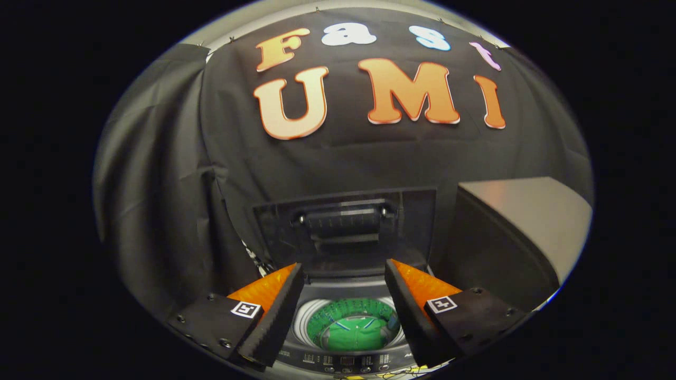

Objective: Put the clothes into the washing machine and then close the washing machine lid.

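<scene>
Gripper fingers stand wide apart with nothing between them, hanging over the washer. Below and between the fingers sits the round drum, with green clothes inside it. Just beyond the fingertips the lid stands upright, open. Off to the right, beyond the fingers, is a grey box.

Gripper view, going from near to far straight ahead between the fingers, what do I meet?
Hand-held gripper, fingers spread open with nothing between them → washing machine control panel → drum with a green garment inside → raised washing machine lid standing upright → black cloth wall.
</scene>
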Tool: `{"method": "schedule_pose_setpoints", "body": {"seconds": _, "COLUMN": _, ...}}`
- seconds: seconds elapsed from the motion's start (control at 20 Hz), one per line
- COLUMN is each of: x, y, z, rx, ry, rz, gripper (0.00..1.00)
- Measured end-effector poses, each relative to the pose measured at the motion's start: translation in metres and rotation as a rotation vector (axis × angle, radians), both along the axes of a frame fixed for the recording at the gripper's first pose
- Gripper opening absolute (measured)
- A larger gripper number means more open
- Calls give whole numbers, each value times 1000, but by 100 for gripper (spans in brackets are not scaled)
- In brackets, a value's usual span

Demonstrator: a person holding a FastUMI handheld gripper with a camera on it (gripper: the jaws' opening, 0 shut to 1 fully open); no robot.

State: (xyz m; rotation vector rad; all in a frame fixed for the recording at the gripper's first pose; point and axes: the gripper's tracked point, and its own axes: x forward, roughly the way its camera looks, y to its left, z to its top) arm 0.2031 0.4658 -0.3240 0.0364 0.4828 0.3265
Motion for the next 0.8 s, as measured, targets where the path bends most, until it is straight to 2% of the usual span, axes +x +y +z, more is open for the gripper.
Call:
{"method": "schedule_pose_setpoints", "body": {"seconds": 0.15, "x": 34, "y": -1, "z": 46, "rx": 1, "ry": -82, "rz": 21, "gripper": 98}}
{"method": "schedule_pose_setpoints", "body": {"seconds": 0.3, "x": 81, "y": -1, "z": 63, "rx": -30, "ry": -129, "rz": 31, "gripper": 98}}
{"method": "schedule_pose_setpoints", "body": {"seconds": 0.55, "x": 162, "y": 1, "z": 44, "rx": -41, "ry": -81, "rz": -16, "gripper": 98}}
{"method": "schedule_pose_setpoints", "body": {"seconds": 0.8, "x": 198, "y": 3, "z": 11, "rx": -69, "ry": -31, "rz": -32, "gripper": 99}}
